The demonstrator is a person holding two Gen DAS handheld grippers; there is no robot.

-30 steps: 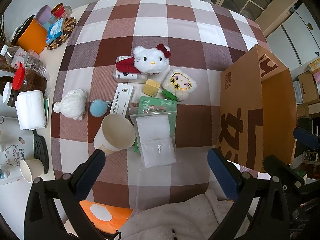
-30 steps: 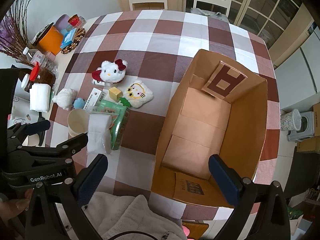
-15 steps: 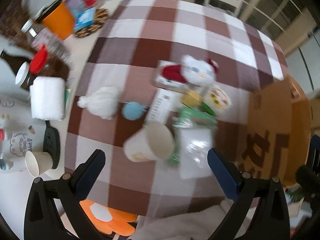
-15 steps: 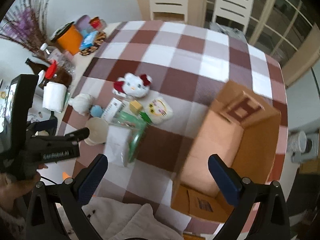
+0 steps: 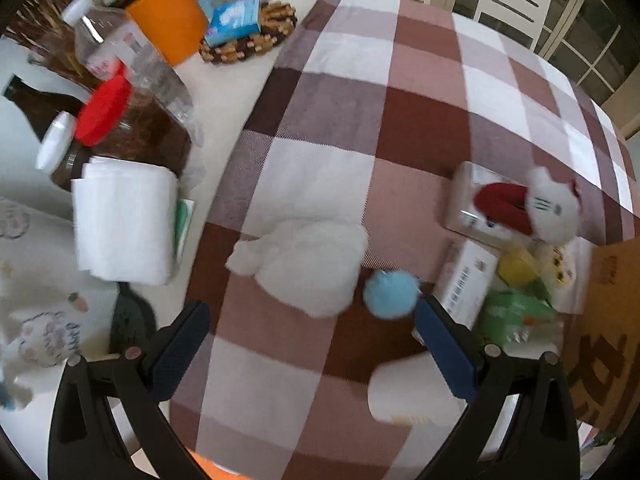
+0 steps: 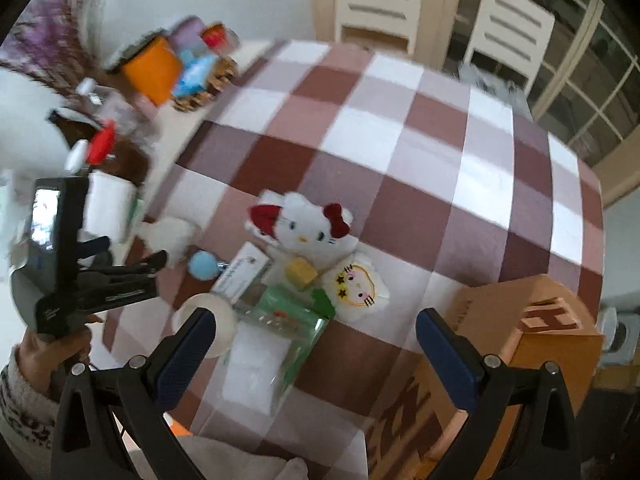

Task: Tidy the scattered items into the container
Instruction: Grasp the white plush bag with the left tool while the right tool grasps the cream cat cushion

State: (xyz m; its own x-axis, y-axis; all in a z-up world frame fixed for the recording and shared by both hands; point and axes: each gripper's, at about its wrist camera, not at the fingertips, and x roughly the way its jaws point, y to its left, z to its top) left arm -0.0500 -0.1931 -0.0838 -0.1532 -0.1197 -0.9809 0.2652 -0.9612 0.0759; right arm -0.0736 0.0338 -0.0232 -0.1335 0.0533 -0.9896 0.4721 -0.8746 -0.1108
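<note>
Scattered items lie on the checked tablecloth: a white fluffy plush (image 5: 308,264), a blue pompom (image 5: 390,294), a Hello Kitty plush (image 6: 308,224), a yellow block (image 6: 301,273), a white face cushion (image 6: 358,286), a small white box (image 6: 240,272), a green packet under a clear bag (image 6: 276,320) and a paper cup (image 5: 408,394). The cardboard box (image 6: 520,344) stands at the right. My left gripper (image 5: 314,352) is open, just short of the white plush; it also shows in the right wrist view (image 6: 132,264). My right gripper (image 6: 316,352) is open above the clear bag.
Off the cloth at the left stand a paper towel roll (image 5: 124,224), jars with red (image 5: 104,110) and white lids, a plastic bottle (image 5: 120,48), an orange cup (image 5: 168,26) and a woven coaster with a blue pack (image 5: 240,20). Two chairs (image 6: 376,4) stand beyond the table.
My left gripper has swung left and down towards the white plush and pompom. My right gripper has swung left from over the box to the pile of items. Both stay open.
</note>
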